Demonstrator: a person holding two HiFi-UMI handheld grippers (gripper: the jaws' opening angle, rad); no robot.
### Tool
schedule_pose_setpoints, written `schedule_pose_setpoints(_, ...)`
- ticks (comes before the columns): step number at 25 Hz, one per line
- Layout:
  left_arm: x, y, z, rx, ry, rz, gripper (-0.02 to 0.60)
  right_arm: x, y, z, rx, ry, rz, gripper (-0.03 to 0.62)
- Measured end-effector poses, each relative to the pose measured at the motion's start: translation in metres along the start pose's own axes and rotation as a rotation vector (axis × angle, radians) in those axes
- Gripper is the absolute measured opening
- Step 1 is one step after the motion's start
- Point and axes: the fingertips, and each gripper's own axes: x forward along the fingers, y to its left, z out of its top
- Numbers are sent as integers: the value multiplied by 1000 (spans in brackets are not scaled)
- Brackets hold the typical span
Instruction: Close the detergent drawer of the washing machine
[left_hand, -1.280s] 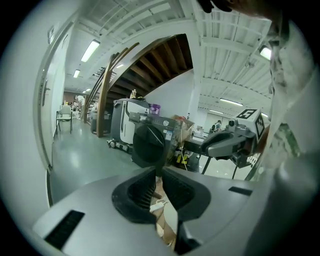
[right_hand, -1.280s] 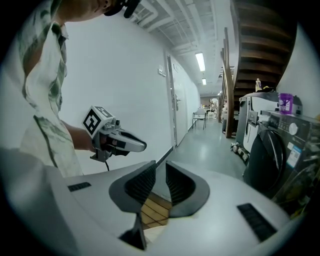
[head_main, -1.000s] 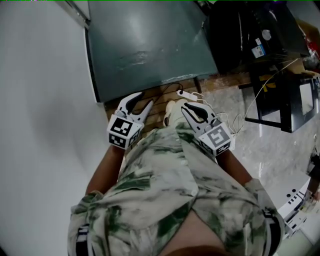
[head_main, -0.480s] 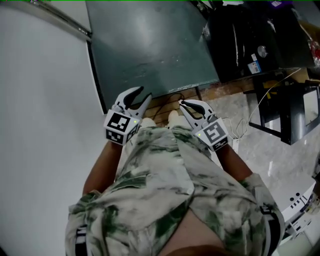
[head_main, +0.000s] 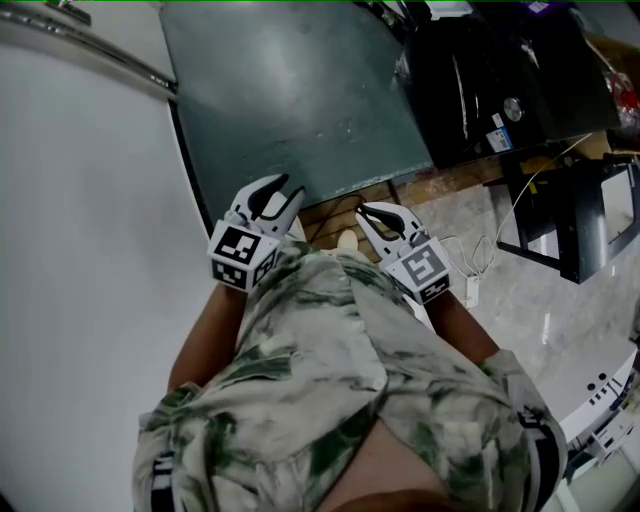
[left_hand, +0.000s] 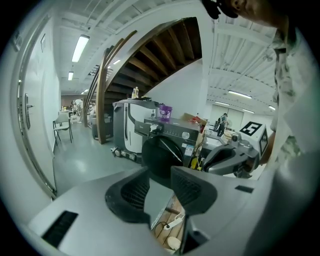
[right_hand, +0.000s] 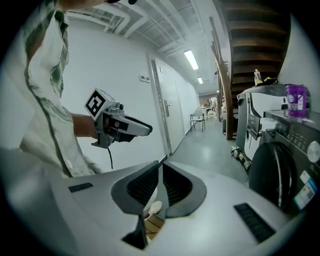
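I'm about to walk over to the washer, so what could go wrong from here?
Tripping: a white power strip lies on the floor just ahead of you. Also, the purple container stands on top of the washing machine; a hard shove there might topple it.

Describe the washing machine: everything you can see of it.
The washing machine is a dark front-loader that stands upright on the floor. It has a round dark door, with a control panel above the door that carries a pale knob. There is a sticker on its front. A purple container stands on its top. Neither the left gripper nor the right gripper touches it; both are well short of it.
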Motion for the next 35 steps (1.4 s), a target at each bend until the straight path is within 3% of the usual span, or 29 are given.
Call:
schedule_pose_setpoints(5, 8, 43, 3, -7, -11, -25, 146, 37, -5, 11, 26, 34, -16, 43)
schedule_pose_setpoints(11, 19, 132, 17, 26, -44, -51, 146, 116, -22, 52, 1, 55, -50, 43)
schedule_pose_setpoints(16, 13, 224, 49, 84, -33, -73, 146, 192, -35, 113, 28, 57, -103, 40)
schedule_pose_setpoints(22, -8, 317, 105, 164, 21, -154, 146, 255, -41, 217, 74, 49, -175, 37)
schedule_pose_setpoints(28, 16, 346, 153, 245, 46, -258, 146, 251, -55, 266, 131, 59, -286, 34)
schedule_pose_setpoints(35, 74, 308, 201, 275, 32, -350, 146, 213, -112, 275, 180, 27, -392, 34)
